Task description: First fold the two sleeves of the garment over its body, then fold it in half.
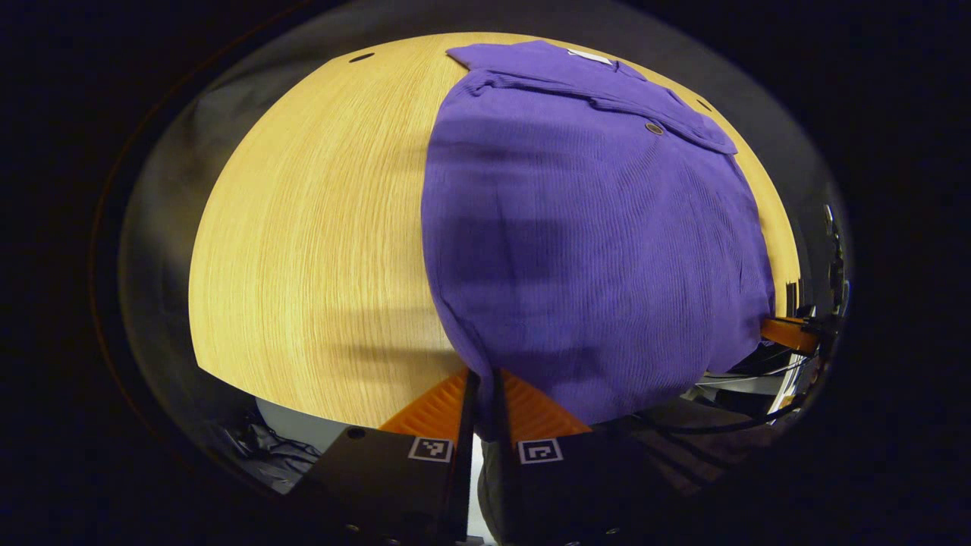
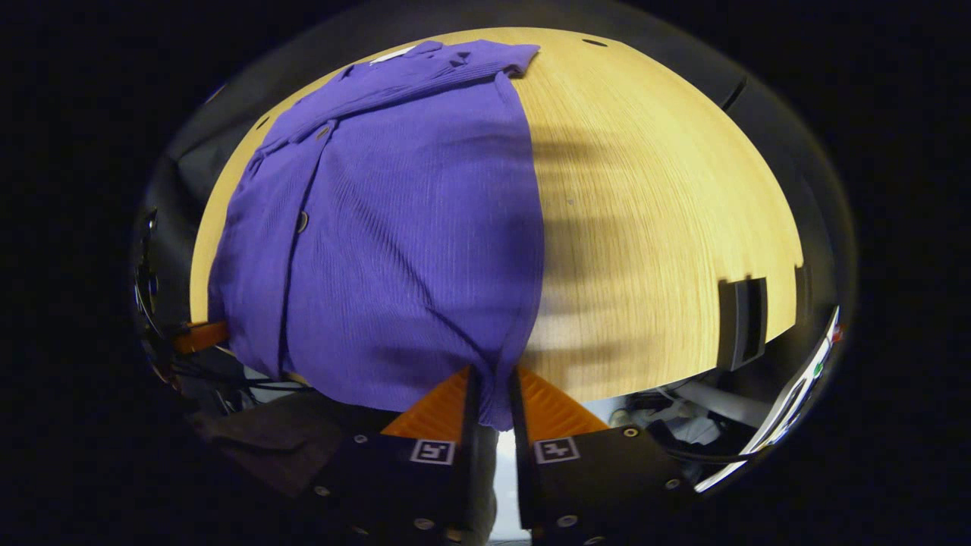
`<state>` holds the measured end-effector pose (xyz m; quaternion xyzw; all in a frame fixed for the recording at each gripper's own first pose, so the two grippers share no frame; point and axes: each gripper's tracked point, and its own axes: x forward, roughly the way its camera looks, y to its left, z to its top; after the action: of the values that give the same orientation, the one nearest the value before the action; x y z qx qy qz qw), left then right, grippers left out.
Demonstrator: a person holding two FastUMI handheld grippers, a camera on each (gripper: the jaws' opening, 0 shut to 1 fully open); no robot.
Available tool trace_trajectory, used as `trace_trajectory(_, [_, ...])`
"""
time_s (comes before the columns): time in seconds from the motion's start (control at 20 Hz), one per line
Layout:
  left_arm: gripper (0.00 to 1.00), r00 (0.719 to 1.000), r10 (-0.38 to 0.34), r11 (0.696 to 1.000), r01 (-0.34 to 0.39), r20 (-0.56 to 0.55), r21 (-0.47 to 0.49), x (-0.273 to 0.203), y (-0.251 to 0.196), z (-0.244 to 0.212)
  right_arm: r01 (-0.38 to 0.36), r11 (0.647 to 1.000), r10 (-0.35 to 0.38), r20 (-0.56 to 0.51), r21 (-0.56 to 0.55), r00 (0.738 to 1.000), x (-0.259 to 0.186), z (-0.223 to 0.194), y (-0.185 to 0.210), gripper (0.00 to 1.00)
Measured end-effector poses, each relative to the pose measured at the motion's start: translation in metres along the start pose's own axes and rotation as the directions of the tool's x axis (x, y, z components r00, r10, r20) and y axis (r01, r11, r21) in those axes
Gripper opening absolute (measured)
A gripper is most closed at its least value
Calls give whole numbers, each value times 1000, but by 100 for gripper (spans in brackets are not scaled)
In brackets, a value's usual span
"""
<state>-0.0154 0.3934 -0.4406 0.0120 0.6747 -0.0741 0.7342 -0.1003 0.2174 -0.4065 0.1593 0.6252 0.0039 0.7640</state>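
Purple shirt (image 1: 592,250) lies flat on the wooden table (image 1: 318,250), sleeves look already tucked over the body, collar at the far end, so this reads as the fold-in-half step. Left gripper (image 1: 485,394) and right gripper (image 2: 491,394) each pinch a near hem corner, fingers pressed onto the cloth. Next move likely: lift both corners evenly, carry them toward the collar, keep the hem taut.
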Motion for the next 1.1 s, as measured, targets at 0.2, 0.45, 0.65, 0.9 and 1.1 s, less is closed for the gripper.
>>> trace_trajectory(0.2, [9, 999, -31, 998, 29, -35, -49, -10, 2, -24, -77, 992, 77, 12, 104, 997, -1, 6, 12, 10])
trace_trajectory(0.45, [8, 998, -62, 998, 61, -25, -33, -7, 0, 31, -137, 982, 129, 72, 129, 989, -25, 26, 25, 8])
trace_trajectory(0.65, [9, 996, -90, 996, 90, 13, -8, -38, -7, 49, -188, 971, 168, 140, 145, 976, -55, 55, 37, 8])
trace_trajectory(0.9, [9, 988, -137, 989, 133, 72, 58, -70, -20, 86, -241, 962, 208, 230, 128, 951, -97, 94, 55, 8])
trace_trajectory(1.1, [9, 986, -134, 987, 124, 101, 101, -82, -21, 116, -238, 967, 204, 285, 90, 937, -122, 122, 71, 8])
